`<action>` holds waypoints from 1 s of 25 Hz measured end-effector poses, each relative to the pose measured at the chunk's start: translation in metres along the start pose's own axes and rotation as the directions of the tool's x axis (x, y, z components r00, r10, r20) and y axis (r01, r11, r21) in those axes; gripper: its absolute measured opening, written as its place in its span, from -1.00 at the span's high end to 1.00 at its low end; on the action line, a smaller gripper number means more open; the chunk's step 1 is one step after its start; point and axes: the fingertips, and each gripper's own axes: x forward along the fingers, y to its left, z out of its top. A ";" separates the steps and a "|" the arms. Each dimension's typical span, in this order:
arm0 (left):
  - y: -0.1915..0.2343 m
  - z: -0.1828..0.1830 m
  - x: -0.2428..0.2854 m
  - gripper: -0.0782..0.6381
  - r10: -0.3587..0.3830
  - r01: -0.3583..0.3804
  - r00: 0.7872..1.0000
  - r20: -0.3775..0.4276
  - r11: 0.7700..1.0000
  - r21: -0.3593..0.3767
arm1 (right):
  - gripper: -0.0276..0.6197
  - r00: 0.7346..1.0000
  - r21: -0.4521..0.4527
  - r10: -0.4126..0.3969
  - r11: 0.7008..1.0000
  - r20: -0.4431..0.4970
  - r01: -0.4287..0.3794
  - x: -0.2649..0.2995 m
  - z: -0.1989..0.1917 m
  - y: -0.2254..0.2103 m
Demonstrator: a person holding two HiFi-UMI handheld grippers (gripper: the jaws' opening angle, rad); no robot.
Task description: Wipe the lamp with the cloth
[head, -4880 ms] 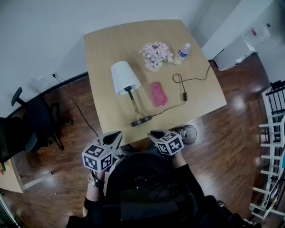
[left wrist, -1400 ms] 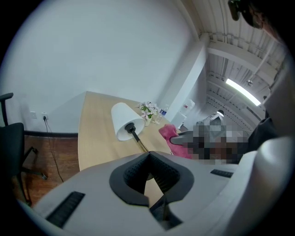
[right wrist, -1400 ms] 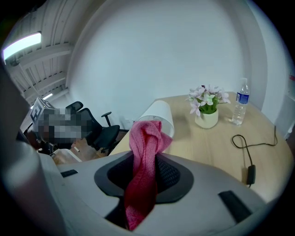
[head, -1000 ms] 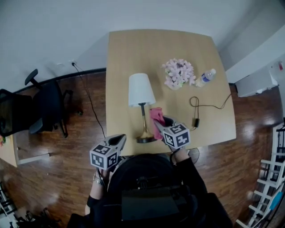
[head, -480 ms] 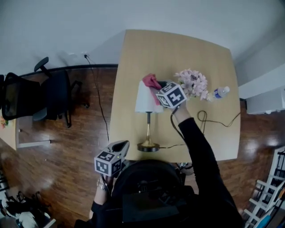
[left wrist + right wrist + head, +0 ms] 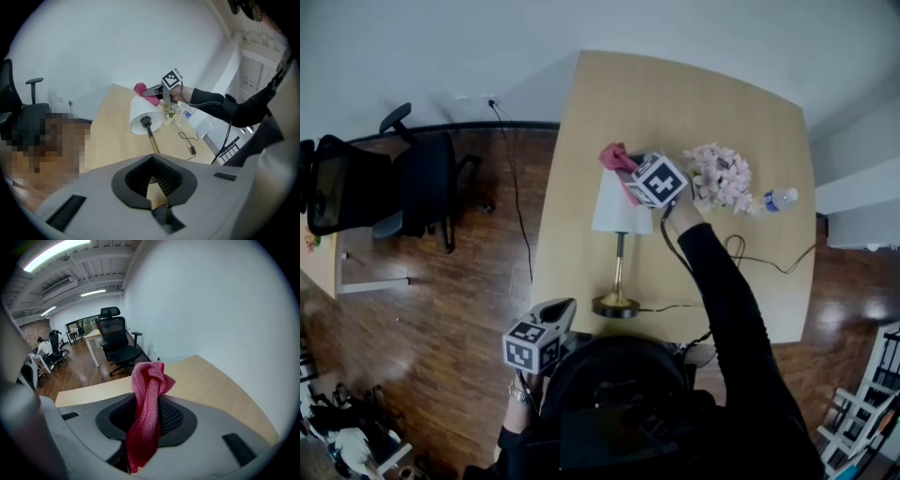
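Pink cloth (image 6: 147, 399): it is clamped between the jaws of the right claw (image 6: 630, 176). A bunched fold stands out past the tips and a tail hangs back down through the pads. We judge it is held this way so the loose front fold can be the wiping face.
Right claw, place: it sits at the top rim of the lamp shade (image 6: 621, 202), on the side far from us. The cloth lies on or just against that rim; we cannot tell how firmly it presses.
Right arm: the dark sleeve (image 6: 722, 281) reaches out long from the body, across the bench (image 6: 581, 141) and past the stem. The claw tips downward onto the shade, its marker cube facing up at us.
Left claw (image 6: 560, 307): its jaws are together with nothing between them. It hangs low by the body, just off the bench's near left corner, pointing toward the lamp. We judge it idle, though free to steady the lamp if the shade rocks.
Lamp: it stands upright toward the near side of the bench, with a round base (image 6: 615, 306), a thin stem and a white shade.
Neighbours: the flowers (image 6: 719, 176) stand just beside the right wrist. The bottle (image 6: 773, 199) and the cable (image 6: 741, 253) lie further right, apart from the shade.
Stage: we judge that the wipe is only beginning at the top of the shade.
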 end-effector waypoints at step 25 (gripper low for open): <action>-0.021 0.012 0.023 0.77 -0.055 0.059 0.997 -0.055 0.995 0.077 | 0.53 0.992 0.020 0.094 0.995 0.087 -0.096 -0.070 -0.041 0.063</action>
